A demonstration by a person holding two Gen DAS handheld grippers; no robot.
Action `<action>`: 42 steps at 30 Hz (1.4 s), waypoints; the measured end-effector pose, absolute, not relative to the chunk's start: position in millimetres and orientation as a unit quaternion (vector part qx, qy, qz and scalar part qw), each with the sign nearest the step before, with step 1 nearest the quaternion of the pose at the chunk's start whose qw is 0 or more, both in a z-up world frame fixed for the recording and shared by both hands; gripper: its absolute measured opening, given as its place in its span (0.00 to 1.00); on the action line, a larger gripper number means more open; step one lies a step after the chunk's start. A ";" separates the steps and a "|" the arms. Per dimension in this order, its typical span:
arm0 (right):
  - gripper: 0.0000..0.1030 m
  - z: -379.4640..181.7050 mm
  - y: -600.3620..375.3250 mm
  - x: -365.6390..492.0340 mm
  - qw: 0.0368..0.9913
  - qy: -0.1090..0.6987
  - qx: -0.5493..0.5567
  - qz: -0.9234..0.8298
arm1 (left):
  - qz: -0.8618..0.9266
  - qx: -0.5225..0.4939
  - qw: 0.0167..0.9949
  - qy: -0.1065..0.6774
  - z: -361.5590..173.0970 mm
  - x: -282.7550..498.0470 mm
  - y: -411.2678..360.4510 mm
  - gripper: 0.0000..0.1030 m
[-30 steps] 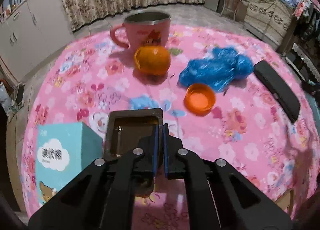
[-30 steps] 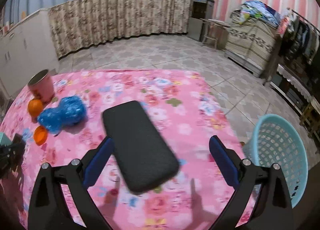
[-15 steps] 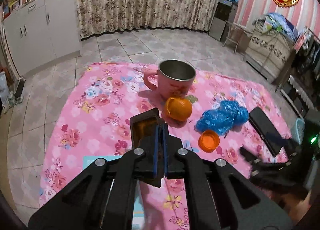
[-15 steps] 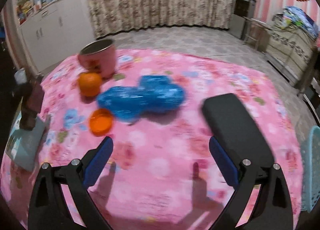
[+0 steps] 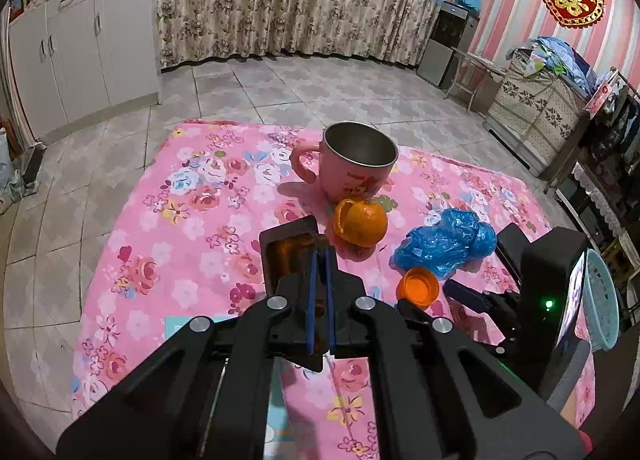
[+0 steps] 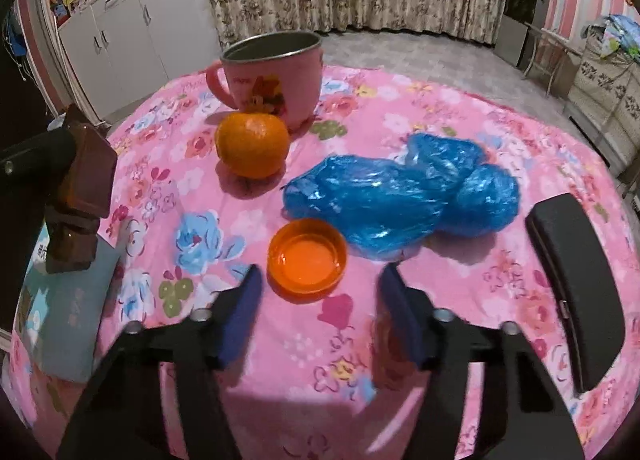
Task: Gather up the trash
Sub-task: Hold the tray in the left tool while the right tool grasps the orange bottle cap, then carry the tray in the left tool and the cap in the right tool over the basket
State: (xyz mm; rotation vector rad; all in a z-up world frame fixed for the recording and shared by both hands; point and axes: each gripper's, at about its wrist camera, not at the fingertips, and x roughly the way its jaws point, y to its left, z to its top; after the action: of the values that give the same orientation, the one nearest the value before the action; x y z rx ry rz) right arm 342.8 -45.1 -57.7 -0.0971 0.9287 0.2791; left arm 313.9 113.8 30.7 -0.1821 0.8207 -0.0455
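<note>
Orange plastic is the nearest target: a shallow round orange plastic cap (image 6: 307, 256) lies open side up on the pink flowered worktop (image 6: 440, 115), at the centre of the right wrist view, just ahead of the right tongs (image 6: 320, 292), whose blue-padded fingers are spread wide with nothing between them. The cap sits between and slightly beyond the fingertips, nearer the left one, so a plain squeeze could, I judge, clip its rim on one side and flick it away across the cloth, or pinch the soft cover along with it. Touching the cap's upper right edge is a crumpled blue plastic bag (image 6: 400, 195), which could get dragged into the grip. The left tongs (image 5: 319, 260) are pressed together on a small dark brown rectangular tray (image 5: 290, 256), held above the worktop in the lower middle of the left wrist view; held only by one wall, it might twist or slip if swung quickly. A peeled-looking orange fruit (image 6: 252, 149) and a pink steel-lined mug (image 6: 272, 75) stand in the upper left of the right view, and a pale blue mesh basket (image 5: 600, 300) shows at the right edge of the left view.
</note>
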 end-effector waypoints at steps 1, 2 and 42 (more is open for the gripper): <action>0.39 -56.0 -44.9 342.5 0.883 0.445 -0.045 0.141 | -0.022 -0.087 0.913 0.398 30.7 314.0 113.2 0.02; 0.38 -55.6 -45.9 342.3 0.883 0.444 -0.045 0.143 | -0.022 -0.086 0.913 0.398 30.5 314.2 112.2 0.02; 0.38 19.6 -341.1 272.6 0.929 0.367 0.048 -0.006 | -0.144 0.035 0.904 0.400 35.2 309.3 -92.8 0.00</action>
State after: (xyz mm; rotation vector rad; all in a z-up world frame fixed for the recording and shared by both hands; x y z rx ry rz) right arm 272.6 -341.1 19.6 0.0984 0.7512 -0.0115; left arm 309.3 -92.8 35.2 0.0724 0.8273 -0.2986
